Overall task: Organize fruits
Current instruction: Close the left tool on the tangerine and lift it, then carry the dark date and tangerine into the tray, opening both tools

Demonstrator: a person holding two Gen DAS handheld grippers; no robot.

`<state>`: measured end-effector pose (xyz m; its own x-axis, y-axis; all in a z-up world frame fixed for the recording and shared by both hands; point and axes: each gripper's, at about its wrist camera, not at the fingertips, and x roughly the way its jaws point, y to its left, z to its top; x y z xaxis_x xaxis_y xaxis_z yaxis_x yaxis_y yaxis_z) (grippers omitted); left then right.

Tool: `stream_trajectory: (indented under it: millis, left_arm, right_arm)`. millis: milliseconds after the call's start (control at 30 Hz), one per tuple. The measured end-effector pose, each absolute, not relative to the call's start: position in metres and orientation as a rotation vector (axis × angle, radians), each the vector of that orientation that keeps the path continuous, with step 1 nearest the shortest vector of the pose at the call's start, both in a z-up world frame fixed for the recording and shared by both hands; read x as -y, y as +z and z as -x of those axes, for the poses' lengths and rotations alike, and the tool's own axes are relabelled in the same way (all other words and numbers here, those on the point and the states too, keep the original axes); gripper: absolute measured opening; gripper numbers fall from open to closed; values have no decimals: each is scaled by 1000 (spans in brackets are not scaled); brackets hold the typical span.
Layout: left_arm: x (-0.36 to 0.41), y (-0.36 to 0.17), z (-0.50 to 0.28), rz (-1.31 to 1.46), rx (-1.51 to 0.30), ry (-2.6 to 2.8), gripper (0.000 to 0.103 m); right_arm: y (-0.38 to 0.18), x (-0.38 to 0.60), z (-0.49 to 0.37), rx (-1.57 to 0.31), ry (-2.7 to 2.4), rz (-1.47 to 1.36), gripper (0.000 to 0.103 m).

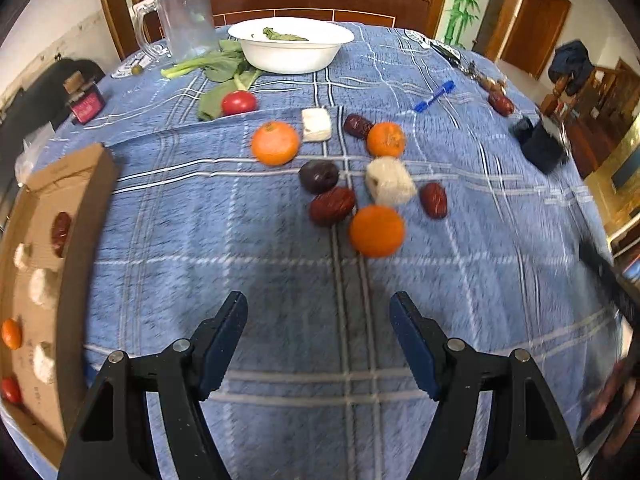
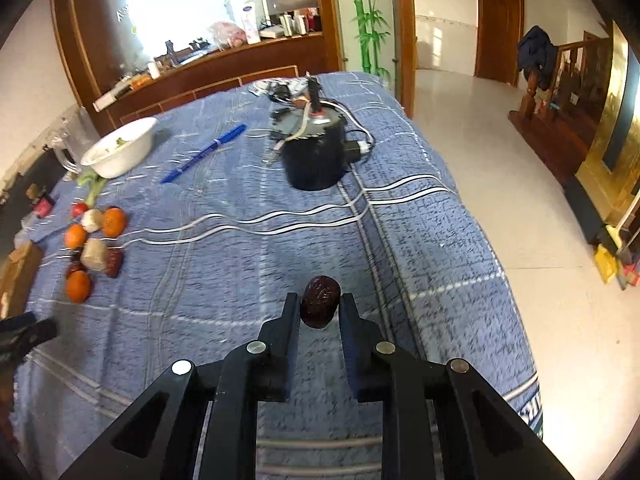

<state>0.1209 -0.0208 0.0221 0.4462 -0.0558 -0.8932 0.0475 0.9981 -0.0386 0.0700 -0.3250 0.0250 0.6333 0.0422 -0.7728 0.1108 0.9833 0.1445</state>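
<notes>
My right claw [image 2: 320, 306] pinches a dark red date [image 2: 320, 306] between its two fingers, held above the blue checked cloth [image 2: 240, 280]. Far to my left lies a cluster of fruit: oranges [image 2: 79, 286], more red dates [image 2: 113, 262] and pale blocks [image 2: 94, 254], close together. Beyond them sits a white bowl [image 2: 120, 148] with a blue pen [image 2: 204, 153] to its right. A black pot [image 2: 314, 156] with cables stands ahead of me.

Daylight glares white behind the counter [image 2: 208, 68]; fisheye bends the edges, motion blur smears the tablecloth [image 1: 200, 220] rim.
</notes>
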Motion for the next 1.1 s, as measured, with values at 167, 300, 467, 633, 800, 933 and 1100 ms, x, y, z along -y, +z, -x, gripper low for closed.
stream_trajectory:
  millis: [167,300,467,633,800,933,1100]
  left_arm:
    - [29,15,-140,47,-1094,-57,72]
    - [37,7,-154,54,-1097,-46,72]
    - [44,9,-154,30,-1059,-67,31]
    - [38,11,-148,44,-1072,-106,31]
    - [24,15,-127,42,-1077,-123,31]
    - [12,21,-104,5,-1067,-145,31]
    - [-9,30,-73,14,-1054,-209,31]
  right_arm:
    - [27,314,-58,-894,20,-187,21]
    - [26,306,-52,-899,57,-189,21]
    - [29,305,-44,-893,65,-194,21]
    - [33,303,-36,-885,60,-205,21]
    - [39,292,-25,-874,58,-186,21]
    - [43,284,-18,-869,60,-193,21]
    - [46,268,-8,-878,69,-211,21]
